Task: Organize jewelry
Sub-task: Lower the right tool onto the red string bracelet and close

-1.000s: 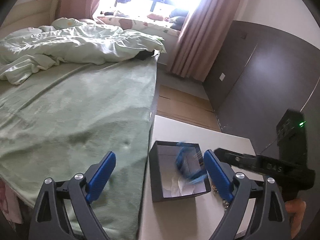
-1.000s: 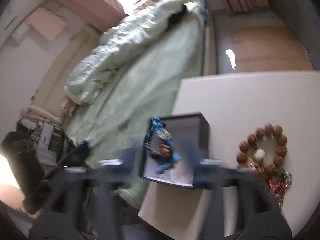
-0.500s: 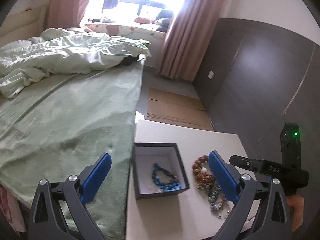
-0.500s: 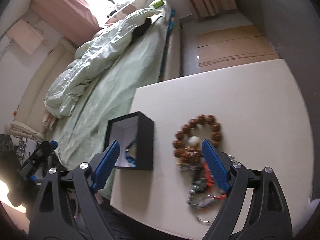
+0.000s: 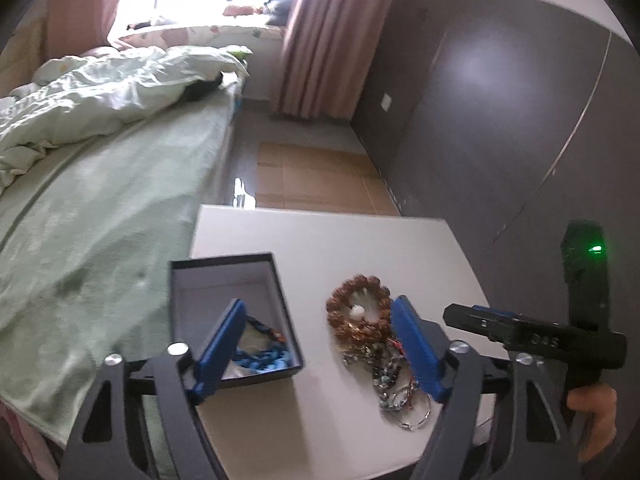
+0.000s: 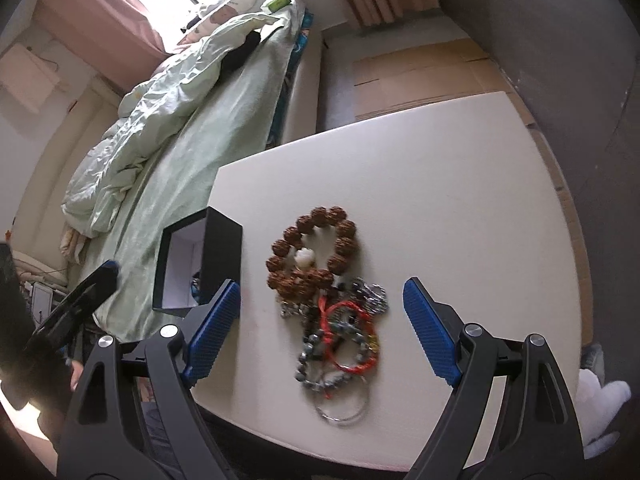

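right gripper (image 6: 320,332) agape, empty, poised over jewelry heap (image 6: 332,308) to pick | left gripper (image 5: 320,344) just narrowing, empty | box (image 5: 236,316) alongside for deposits

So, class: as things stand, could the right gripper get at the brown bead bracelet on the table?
Probably yes. The right gripper is open and empty above the jewelry pile, and the brown bead bracelet lies uncovered just beyond, beside the black box.

Left wrist view: close above bench (image 5: 320,236), angled down toward window at 12 o'clock, bed at 9. Right wrist view: closer over bench (image 6: 460,184), tilted, bed at 10. Shared: box (image 5: 224,268) (image 6: 222,248), beads (image 5: 356,304) (image 6: 316,248), bed.
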Available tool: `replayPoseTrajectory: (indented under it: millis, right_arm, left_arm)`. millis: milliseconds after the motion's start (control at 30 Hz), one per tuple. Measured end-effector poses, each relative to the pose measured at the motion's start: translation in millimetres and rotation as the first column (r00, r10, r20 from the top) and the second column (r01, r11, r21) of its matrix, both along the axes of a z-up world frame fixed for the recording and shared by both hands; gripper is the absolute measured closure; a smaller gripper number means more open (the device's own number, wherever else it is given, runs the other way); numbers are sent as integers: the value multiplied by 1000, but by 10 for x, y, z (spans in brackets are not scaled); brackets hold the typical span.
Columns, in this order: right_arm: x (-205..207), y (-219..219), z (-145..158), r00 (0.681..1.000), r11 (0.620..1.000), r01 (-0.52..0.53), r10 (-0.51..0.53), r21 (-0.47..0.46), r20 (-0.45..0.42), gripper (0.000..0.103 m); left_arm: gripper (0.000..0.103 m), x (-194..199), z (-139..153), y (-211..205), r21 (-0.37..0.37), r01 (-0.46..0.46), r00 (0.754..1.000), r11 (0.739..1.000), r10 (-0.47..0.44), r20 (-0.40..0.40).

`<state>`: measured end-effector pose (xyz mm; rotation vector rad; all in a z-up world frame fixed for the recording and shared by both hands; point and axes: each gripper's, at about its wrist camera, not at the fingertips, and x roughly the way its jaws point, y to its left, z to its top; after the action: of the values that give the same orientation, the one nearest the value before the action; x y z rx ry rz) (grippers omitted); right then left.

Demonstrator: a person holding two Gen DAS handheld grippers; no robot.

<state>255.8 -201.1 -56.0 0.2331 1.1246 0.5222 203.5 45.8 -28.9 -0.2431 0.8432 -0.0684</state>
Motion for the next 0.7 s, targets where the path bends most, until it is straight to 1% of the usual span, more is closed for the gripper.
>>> replayPoseTrajectory:
  millis: [67,100,167,267,367,467,500,567,667,700]
  right_arm:
    - [-33,-29,-26,1000,1000,-5,5,-10,-7,29]
    - [-51,-43,-52,1000,1000,-12,12,-14,-15,32]
    - [-67,-55,-88,1000,999,-18,17,-27,-21,34]
    - [-67,-60,-172,999,998,-29,27,-49,-39,35]
    - [-64,-18,-263,997,996,-54,51,-64,-59,35]
    - [-81,57,-326,995,994,-75,70,-81,-65,35]
    - [-78,85,-359,995,993,-79,73,-91,-69,36]
    - [-68,126,-419,993,991,-88,79,-99,-86,41]
    - [-62,226,-503,990,984,-115,102,-135,-101,43]
    - [-64,245,-522,989,982,-119,105,-144,-103,47]
  left_arm:
    - [43,89,-76,-73,-5,15,1000,1000,-15,-24]
    - [44,138,-112,-108,-8,24,999,1000,-24,-34]
    - [50,205,-169,-152,-12,31,998,999,-32,-47]
    - [53,292,-250,-181,-29,41,997,999,-43,-62]
    - [56,323,-286,-189,-28,46,997,999,-47,-63]
    - [60,352,-331,-165,-48,45,997,998,-48,-64]
    - [60,355,-337,-160,-49,43,997,998,-46,-61]
    - [67,367,-370,-161,-42,42,997,998,-45,-64]
    - [68,374,-432,-164,-63,46,996,997,-50,-70]
    - [68,374,-452,-173,-55,45,996,997,-49,-76]
